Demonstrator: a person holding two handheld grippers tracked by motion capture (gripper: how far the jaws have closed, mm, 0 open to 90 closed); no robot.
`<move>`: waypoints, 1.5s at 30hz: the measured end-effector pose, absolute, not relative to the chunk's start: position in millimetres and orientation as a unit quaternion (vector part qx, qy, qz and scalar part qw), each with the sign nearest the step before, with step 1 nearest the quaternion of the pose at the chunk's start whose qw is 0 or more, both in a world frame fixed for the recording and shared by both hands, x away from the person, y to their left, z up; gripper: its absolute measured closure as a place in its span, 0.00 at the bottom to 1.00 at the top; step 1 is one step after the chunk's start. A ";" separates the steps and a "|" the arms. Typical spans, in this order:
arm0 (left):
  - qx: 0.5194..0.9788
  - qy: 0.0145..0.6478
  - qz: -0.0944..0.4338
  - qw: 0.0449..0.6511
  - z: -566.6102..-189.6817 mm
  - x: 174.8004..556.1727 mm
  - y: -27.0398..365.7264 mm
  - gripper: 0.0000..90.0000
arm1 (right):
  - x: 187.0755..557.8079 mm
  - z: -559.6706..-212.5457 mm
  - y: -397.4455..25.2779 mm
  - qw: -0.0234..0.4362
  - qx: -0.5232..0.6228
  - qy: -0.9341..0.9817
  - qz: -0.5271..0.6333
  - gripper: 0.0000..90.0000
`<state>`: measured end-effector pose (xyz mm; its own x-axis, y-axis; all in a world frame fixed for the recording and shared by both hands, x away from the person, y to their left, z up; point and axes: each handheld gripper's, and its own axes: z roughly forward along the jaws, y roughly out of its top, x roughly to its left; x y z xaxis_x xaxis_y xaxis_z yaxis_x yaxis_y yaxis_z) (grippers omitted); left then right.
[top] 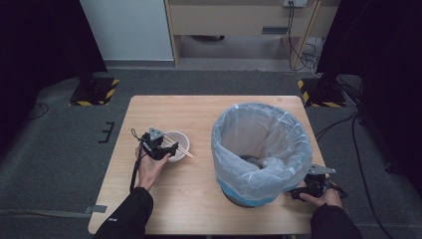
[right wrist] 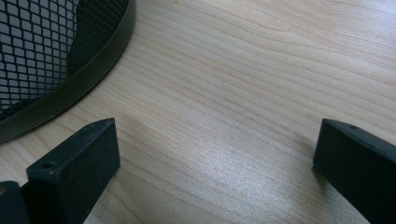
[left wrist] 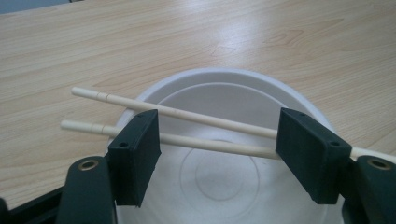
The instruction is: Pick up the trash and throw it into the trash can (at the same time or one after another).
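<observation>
High view: my left gripper (top: pixel 165 147) sits over the bowl (top: pixel 178 144) w/ chopsticks (top: pixel 182 148) laid across its rim, mid-left of the table (top: pixel 199 209). Bin (top: pixel 261 149) w/ plastic liner stands to the right, near the bowl but apart. My right gripper (top: pixel 304 191) rests low on the table just beside the bin base.

Left gripper view: jaws wide apart, nothing held; both chopsticks (left wrist: pixel 210 133) run between the pads (left wrist: pixel 135 154), above the bowl (left wrist: pixel 224 93). Can't tell if the pads touch them yet.

Right gripper view: jaws wide apart, empty, over bare wood, bin's mesh wall (right wrist: pixel 42 56) at the left.

Step, I'd say: lining up to grab the chopsticks, prob to dump in the bin. Next: close left jaws on both sticks together, keep them level so neither slips, then lift clear of the rim. Right looks ready to steady the bin.
</observation>
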<state>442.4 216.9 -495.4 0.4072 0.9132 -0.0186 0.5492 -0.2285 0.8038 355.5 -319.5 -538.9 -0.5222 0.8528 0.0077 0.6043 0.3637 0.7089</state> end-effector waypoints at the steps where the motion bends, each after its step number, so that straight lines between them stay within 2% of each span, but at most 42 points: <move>1: 0.746 0.490 0.238 0.382 -495.2 442.2 217.2 0.33 | 355.5 -538.9 -319.5 0.185 0.452 0.805 0.337 0.01; 12: 0.753 0.486 0.238 0.374 -490.7 435.1 226.3 0.33 | 355.5 -538.9 -319.5 0.185 0.453 0.805 0.337 0.01; 20: 0.732 0.498 0.246 0.395 -484.2 434.5 238.5 0.33 | 355.5 -538.9 -319.5 0.185 0.453 0.805 0.337 0.01; 28: 0.726 0.492 0.250 0.411 -481.1 436.6 234.6 0.34 | 355.5 -538.9 -319.5 0.184 0.453 0.805 0.337 0.01; 45: 0.754 0.476 0.249 0.379 -491.3 445.8 228.8 0.35 | 355.5 -538.9 -319.5 0.185 0.453 0.805 0.337 0.01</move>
